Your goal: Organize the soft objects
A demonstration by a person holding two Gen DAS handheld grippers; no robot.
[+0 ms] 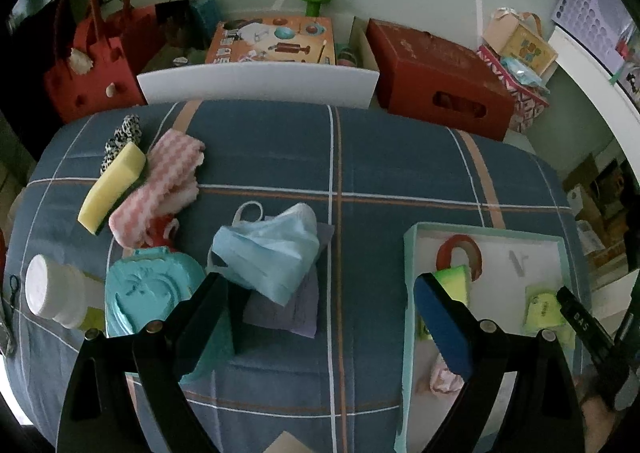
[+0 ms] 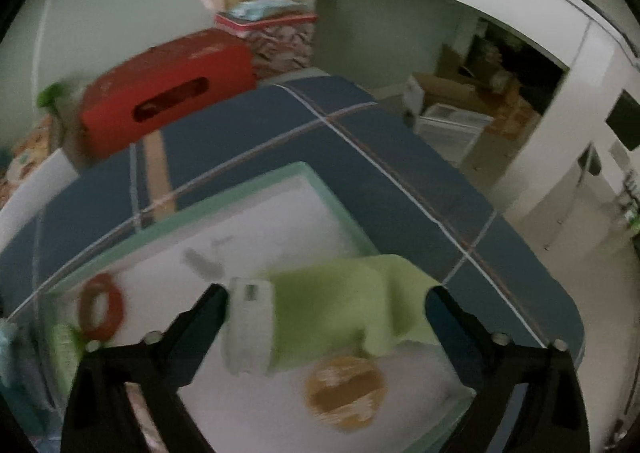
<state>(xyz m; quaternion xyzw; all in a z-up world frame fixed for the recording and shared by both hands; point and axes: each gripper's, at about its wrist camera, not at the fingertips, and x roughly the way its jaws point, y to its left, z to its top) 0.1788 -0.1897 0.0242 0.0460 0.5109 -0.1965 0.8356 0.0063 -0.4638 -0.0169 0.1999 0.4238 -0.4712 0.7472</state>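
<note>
A blue face mask (image 1: 272,253) lies on the plaid cloth, just ahead of my open, empty left gripper (image 1: 320,293). To its left lie a pink wavy cloth (image 1: 160,189), a yellow sponge (image 1: 112,189) and a leopard-print scrunchie (image 1: 124,137). A mint-rimmed white tray (image 1: 412,253) at the right holds a red ring (image 1: 460,249) and a green sponge (image 1: 454,281). My right gripper (image 2: 326,303) is open over the tray (image 2: 224,189), with a light green cloth with a white label (image 2: 328,309) lying between its fingers and a brown round pad (image 2: 346,391) below.
A teal embossed case (image 1: 152,293) and a white-capped bottle (image 1: 56,289) sit at the left. A red box (image 1: 436,77), a red bag (image 1: 100,57), a white bin (image 1: 256,85) and a game box (image 1: 272,41) stand behind. The bed's edge (image 2: 520,237) drops off at the right.
</note>
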